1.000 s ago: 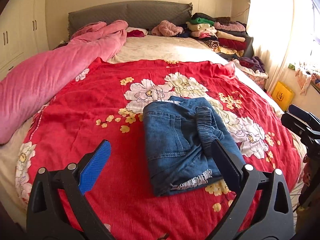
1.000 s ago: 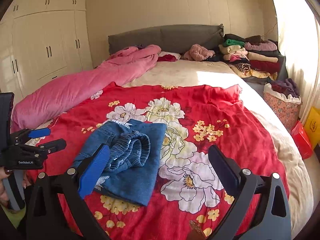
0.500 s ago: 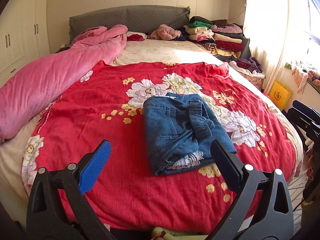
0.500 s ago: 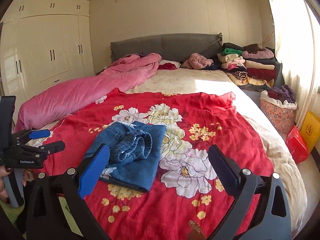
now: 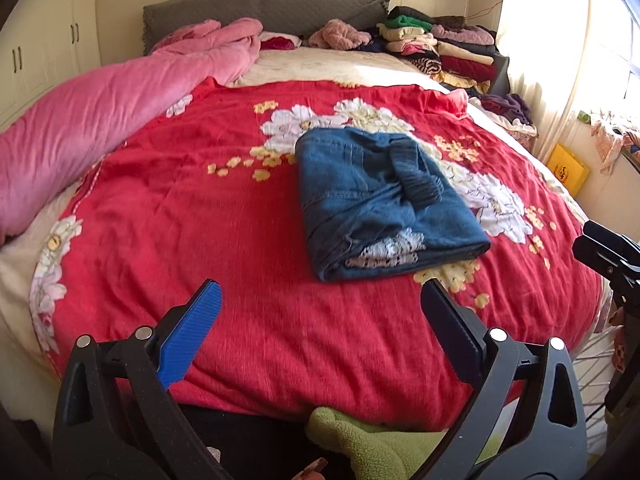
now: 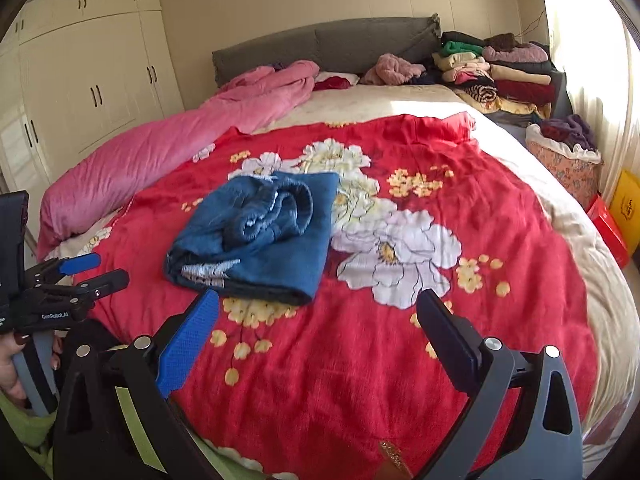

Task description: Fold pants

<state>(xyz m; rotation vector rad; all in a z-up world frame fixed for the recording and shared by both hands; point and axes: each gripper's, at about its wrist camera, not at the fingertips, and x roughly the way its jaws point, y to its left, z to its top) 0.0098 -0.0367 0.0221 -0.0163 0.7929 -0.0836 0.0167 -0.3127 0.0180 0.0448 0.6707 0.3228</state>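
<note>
Left wrist view: the left gripper (image 5: pixel 320 304) hangs above the near edge of the bed, its blue-padded and black fingers spread wide with nothing between them, a fold of green fleece (image 5: pixel 360 440) showing just below. Beyond the fingertips, the folded denim pants (image 5: pixel 380 204) lie in a compact bundle on the red floral bedspread (image 5: pixel 180 220), frayed white hem toward the camera and elastic waistband on top, touched by neither gripper. Right wrist view: the right gripper (image 6: pixel 318 308) is likewise spread and empty, held short of the pants (image 6: pixel 260 236), which sit left of centre on the bedspread (image 6: pixel 440 280). At the left edge, a hand (image 6: pixel 12 368) grips the handle of the left gripper (image 6: pixel 92 270). Farther back, a rolled pink quilt (image 5: pixel 100 120) runs along the left side of the bed to the grey headboard (image 5: pixel 272 4), and stacked folded clothes (image 5: pixel 440 48) fill the far right corner.
</note>
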